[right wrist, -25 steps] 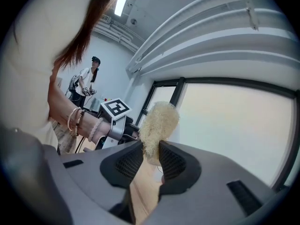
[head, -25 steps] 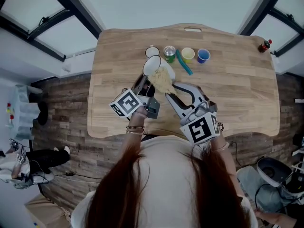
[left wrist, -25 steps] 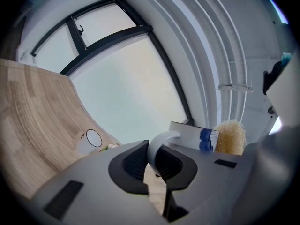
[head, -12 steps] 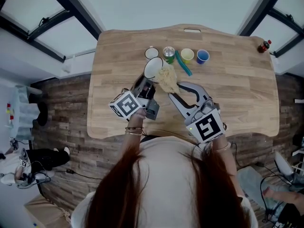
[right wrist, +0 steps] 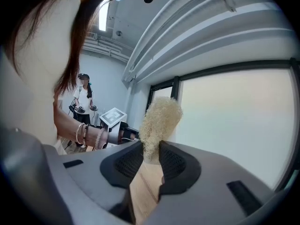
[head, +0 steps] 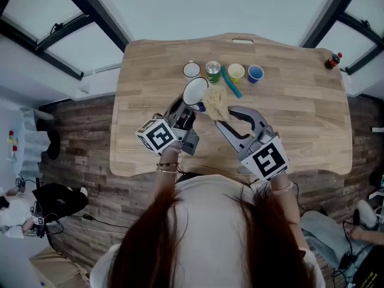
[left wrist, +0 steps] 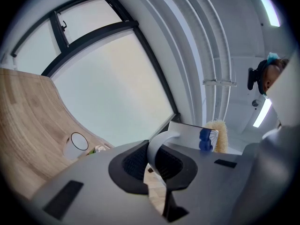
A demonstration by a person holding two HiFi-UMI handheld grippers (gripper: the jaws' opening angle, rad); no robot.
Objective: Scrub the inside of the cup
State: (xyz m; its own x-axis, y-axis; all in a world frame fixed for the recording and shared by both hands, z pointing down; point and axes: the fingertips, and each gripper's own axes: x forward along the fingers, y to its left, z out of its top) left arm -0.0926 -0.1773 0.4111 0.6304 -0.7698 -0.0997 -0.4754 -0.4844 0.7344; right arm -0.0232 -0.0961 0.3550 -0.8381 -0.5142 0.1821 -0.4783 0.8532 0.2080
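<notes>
A white cup (head: 195,92) with blue print is held tilted above the wooden table (head: 300,125), its mouth facing up and right. My left gripper (head: 185,114) is shut on the cup's handle (left wrist: 159,146); the cup's body (left wrist: 194,134) shows beyond the jaws. My right gripper (head: 223,125) is shut on a pale fibrous loofah scrubber (head: 217,102), which sits just right of the cup's rim, outside it. The right gripper view has the loofah (right wrist: 157,123) standing up between the pads. The cup's inside is hidden from me.
At the table's far side stand a white cup (head: 191,70), a green can (head: 213,69), a teal tool (head: 231,81), a yellow cup (head: 237,71) and a blue cup (head: 256,73). A red bottle (head: 333,59) is at the far right corner. A person stands behind in the right gripper view.
The loofah has come out of the cup's mouth and moved right; the cup has lifted slightly away from me. Both grips are unchanged.
</notes>
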